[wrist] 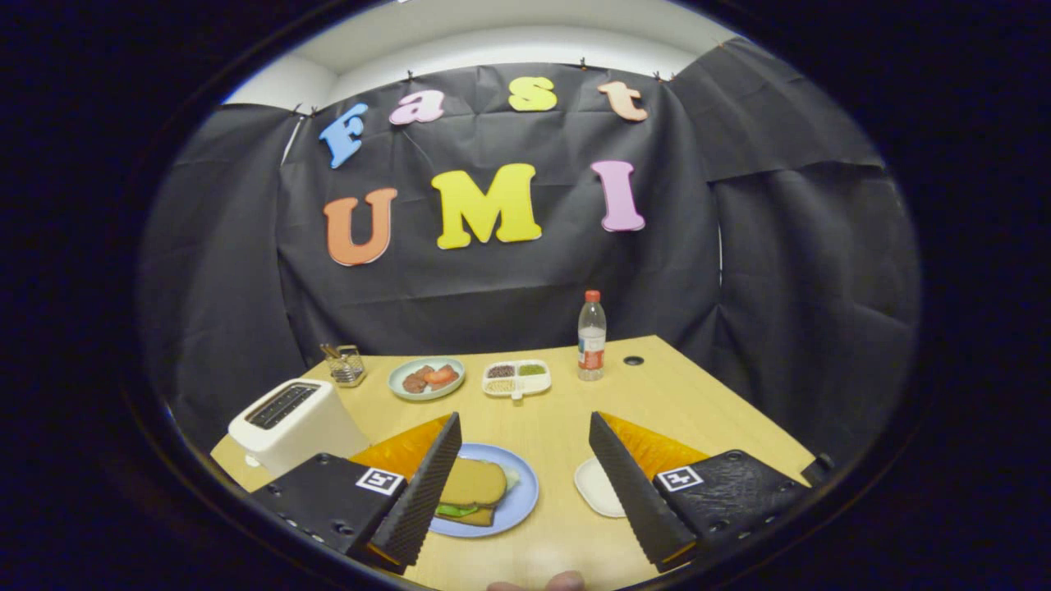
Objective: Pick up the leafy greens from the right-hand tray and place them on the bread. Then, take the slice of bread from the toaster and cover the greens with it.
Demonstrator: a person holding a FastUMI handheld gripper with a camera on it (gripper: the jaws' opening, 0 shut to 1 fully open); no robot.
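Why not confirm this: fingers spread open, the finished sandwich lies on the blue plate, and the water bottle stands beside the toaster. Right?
One error. In the gripper view the water bottle stands beside the divided dish, far across the table from the toaster. The gripper is open; the sandwich lies on the blue plate.

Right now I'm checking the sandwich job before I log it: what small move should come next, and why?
Probably just back the gripper away. Its fingers stand open with nothing between them, and on the blue plate a bread slice already covers the greens. The white tray looks empty.
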